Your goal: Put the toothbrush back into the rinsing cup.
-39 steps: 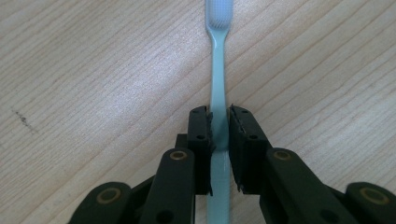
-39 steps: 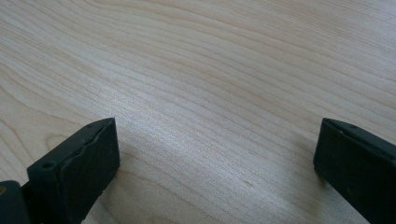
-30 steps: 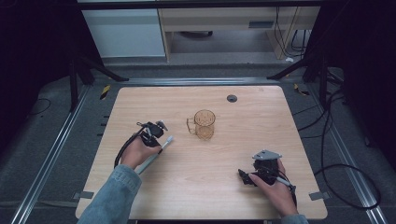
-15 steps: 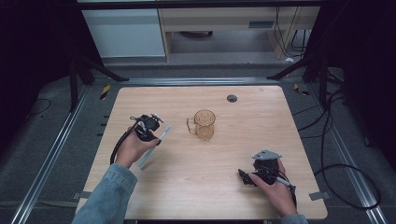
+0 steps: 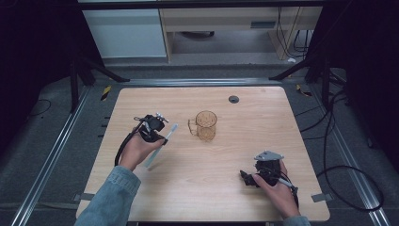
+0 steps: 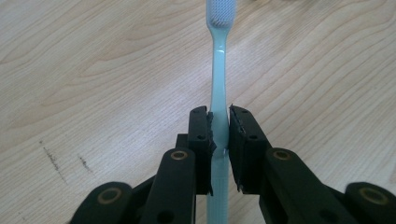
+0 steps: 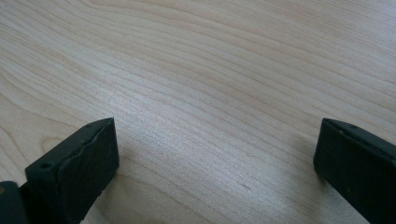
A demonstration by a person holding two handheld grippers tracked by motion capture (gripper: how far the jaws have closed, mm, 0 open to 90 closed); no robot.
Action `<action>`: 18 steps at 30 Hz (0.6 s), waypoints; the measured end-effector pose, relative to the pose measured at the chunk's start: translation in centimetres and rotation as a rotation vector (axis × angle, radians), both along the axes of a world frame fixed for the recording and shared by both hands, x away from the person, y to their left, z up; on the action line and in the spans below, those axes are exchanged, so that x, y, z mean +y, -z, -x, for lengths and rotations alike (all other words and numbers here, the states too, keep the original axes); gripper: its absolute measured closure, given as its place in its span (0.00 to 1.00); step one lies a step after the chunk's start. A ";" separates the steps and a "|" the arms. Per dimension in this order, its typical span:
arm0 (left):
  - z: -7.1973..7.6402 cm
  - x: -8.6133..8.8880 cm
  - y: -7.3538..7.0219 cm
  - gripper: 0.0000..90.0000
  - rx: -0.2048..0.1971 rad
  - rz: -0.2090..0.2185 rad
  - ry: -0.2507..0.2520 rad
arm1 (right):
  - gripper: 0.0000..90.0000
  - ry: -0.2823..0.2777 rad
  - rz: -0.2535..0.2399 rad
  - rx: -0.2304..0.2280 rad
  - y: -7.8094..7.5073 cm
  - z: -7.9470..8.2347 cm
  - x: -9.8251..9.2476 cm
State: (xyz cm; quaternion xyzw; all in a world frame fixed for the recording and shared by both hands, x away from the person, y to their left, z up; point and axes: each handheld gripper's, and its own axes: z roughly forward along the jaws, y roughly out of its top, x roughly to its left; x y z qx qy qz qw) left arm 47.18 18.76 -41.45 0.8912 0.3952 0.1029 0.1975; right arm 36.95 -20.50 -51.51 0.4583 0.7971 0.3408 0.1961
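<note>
toothbrush pinched mid-handle, cup close by

the left gripper (image 6: 219, 128) has its two black jaws closed on the pale blue-green plastic toothbrush (image 6: 218, 70), clamped around the slim middle of the handle. the white bristle head points away from the gripper and the tail of the handle runs back under the jaws. from above, the toothbrush (image 5: 162, 143) slants from near-left to far-right, its head aimed toward the amber see-through glass mug with a handle (image 5: 205, 125), which stands near the middle of the light wooden table (image 5: 263, 117), just to the right of the brush tip.

my worry is the grip itself. the handle is narrow and smooth and held at one spot only, so it could swivel between the pads or slide out if the hand swings quickly. if the brush is meant for the mug, a tip that comes in low could knock the rim and tip or shove the mug, since nothing steadies it.

the left hand (image 5: 136, 150) reaches in from the near left, forearm in a denim sleeve, wrist angled so the left gripper (image 5: 153, 128) points to the far right.

the right gripper (image 5: 256, 176) rests low at the near right of the table, well apart from the mug, jaws spread wide with nothing but bare wood between them.
</note>
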 end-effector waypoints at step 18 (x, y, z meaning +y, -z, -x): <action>-0.4 -1.1 -3.0 0.88 -0.051 0.033 -0.002 | 0.00 -0.006 0.003 -0.002 0.0 -0.1 0.0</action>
